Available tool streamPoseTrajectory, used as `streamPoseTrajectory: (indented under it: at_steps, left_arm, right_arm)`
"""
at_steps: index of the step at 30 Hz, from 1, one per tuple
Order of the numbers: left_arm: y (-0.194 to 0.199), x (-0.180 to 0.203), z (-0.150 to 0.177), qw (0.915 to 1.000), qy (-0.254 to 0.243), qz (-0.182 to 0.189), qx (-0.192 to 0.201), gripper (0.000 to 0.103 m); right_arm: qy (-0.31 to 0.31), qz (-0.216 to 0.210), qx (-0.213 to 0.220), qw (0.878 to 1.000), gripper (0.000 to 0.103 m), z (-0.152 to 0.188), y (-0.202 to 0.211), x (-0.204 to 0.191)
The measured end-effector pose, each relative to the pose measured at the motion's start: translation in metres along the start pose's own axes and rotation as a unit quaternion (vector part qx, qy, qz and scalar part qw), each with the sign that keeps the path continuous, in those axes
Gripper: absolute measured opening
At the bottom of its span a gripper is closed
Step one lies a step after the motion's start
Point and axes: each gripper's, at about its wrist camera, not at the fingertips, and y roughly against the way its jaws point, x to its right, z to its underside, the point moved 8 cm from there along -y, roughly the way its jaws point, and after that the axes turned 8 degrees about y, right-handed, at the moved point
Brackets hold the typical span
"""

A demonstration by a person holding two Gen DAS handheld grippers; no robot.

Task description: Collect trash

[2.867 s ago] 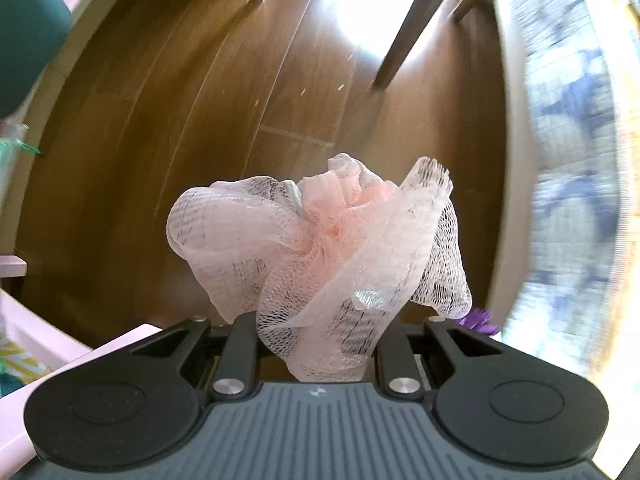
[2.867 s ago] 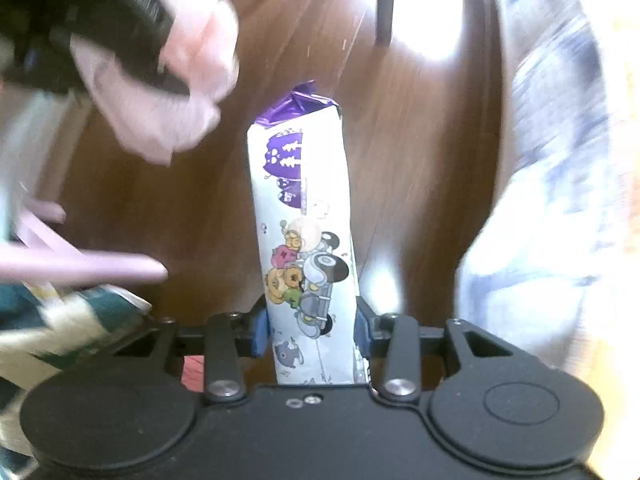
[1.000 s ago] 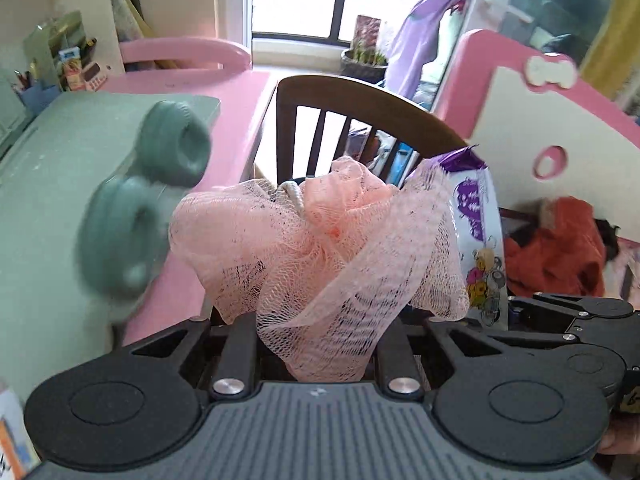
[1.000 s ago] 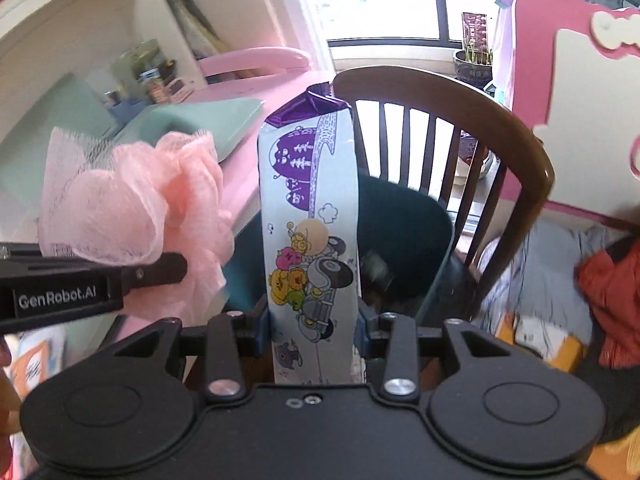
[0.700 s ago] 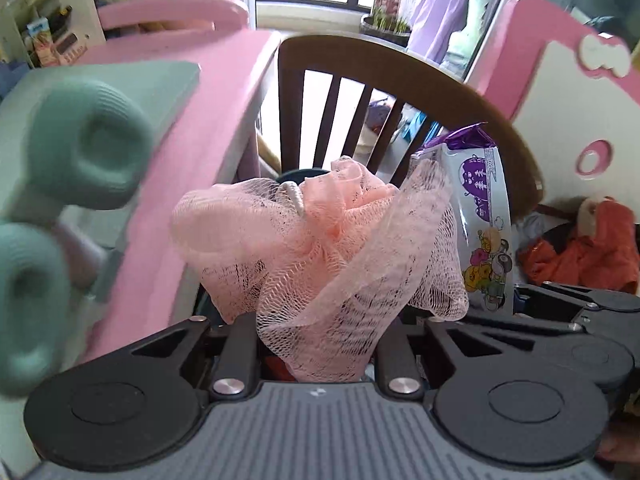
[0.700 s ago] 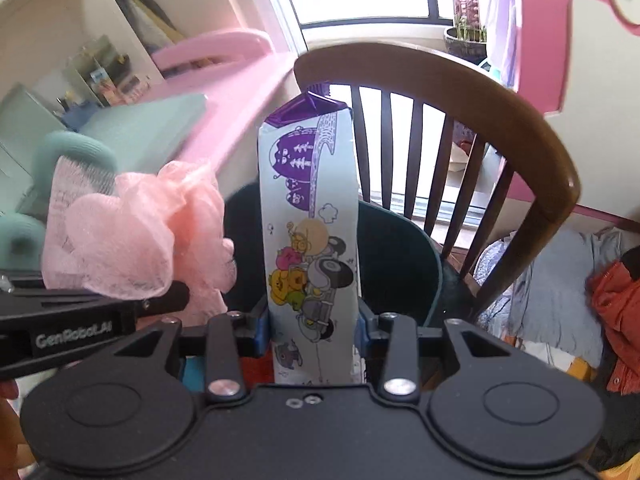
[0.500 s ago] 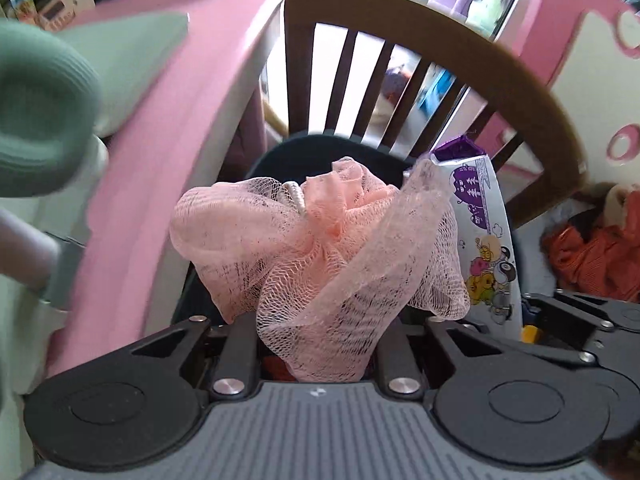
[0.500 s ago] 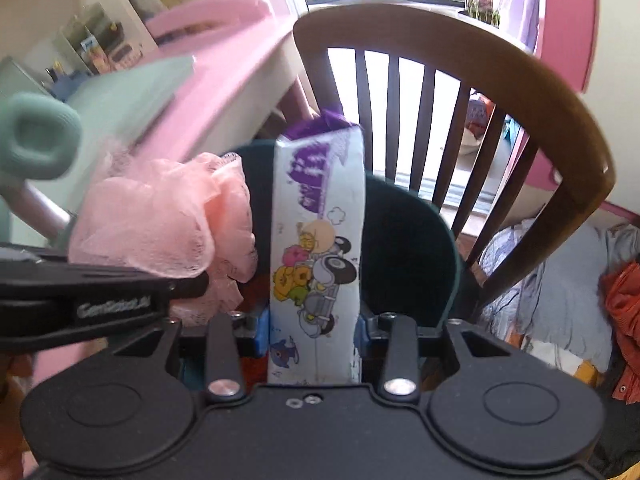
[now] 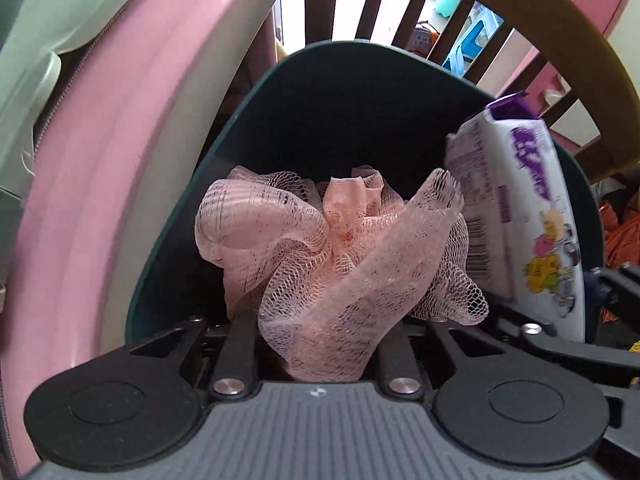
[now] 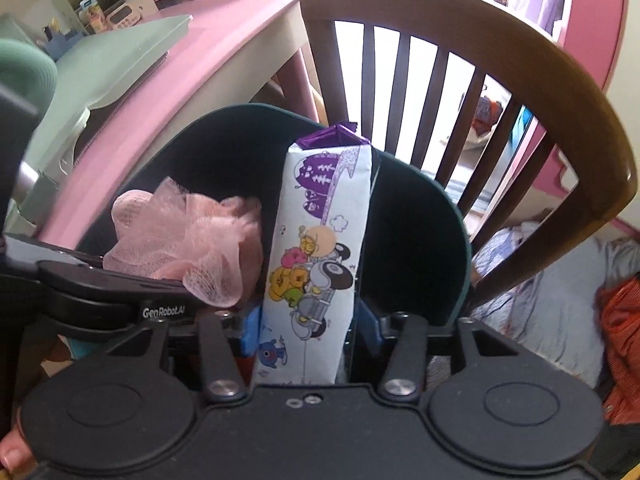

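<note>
A dark green bin [image 9: 344, 92] opens just below both grippers. My left gripper [image 9: 320, 320] is shut on a pink mesh bath sponge [image 9: 332, 256] that hangs inside the bin's mouth; its jaws are opening. My right gripper [image 10: 308, 320] has a white and purple cartoon-printed packet [image 10: 320, 240] between its blue pads. Those jaws are opening too: a dark gap shows beside the right pad and the packet leans left. The packet [image 9: 520, 208] stands at the sponge's right, over the bin [image 10: 256, 108]. The sponge [image 10: 192, 248] and left gripper [image 10: 100, 292] lie at the left.
A brown wooden chair back [image 10: 520, 80] curves close behind the bin. A pink desk edge [image 9: 120, 120] with a pale green case [image 10: 120, 48] on it runs along the left. Grey clothes [image 10: 560, 300] and orange clothes [image 10: 624, 320] lie on the floor at the right.
Both grippers have come down from in front of the desk and chair to the bin's mouth and tipped downward. The right jaws have widened and the packet has tilted left.
</note>
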Motion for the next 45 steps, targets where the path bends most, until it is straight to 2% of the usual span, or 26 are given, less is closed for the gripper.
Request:
streamPoseTrajectory:
  at_steps: [2,4,11,13,24,32,34,39,45]
  left_arm:
    - [0.000,-0.002,0.002,1.0000,0.000,-0.003,0.001,0.033]
    - [0.000,-0.002,0.002,1.0000,0.002,-0.002,0.002,0.050]
    - [0.025,0.000,0.009,0.9988,-0.008,0.031,0.036,0.057]
    - [0.037,0.000,0.011,0.9980,-0.011,0.033,0.052,0.068]
    - [0.133,-0.011,0.045,0.9861,-0.048,0.074,0.141,0.068]
    - [0.215,-0.030,0.097,0.9709,-0.082,0.100,0.201,0.068]
    - [0.232,-0.037,0.111,0.9673,-0.087,0.105,0.214,0.075]
    - [0.266,-0.051,0.143,0.9601,-0.091,0.125,0.233,0.080]
    - [0.297,-0.066,0.174,0.9523,-0.084,0.148,0.253,0.081]
  right_arm:
    - [0.003,0.004,0.001,1.000,0.059,0.001,0.002,0.002]
    - [0.004,0.000,0.005,1.000,0.061,0.001,0.005,0.003]
    - [0.019,-0.001,0.034,0.999,0.077,0.002,0.031,0.004]
    - [0.023,0.002,0.046,0.999,0.082,0.003,0.043,0.002]
    - [0.013,-0.006,0.128,0.992,0.085,0.021,0.133,-0.037]
    - [-0.001,-0.010,0.191,0.982,0.087,0.055,0.201,-0.079]
    - [0.003,-0.010,0.203,0.979,0.088,0.065,0.215,-0.090]
    - [0.006,-0.009,0.234,0.972,0.094,0.089,0.253,-0.115]
    - [0.001,-0.019,0.276,0.961,0.103,0.114,0.299,-0.137]
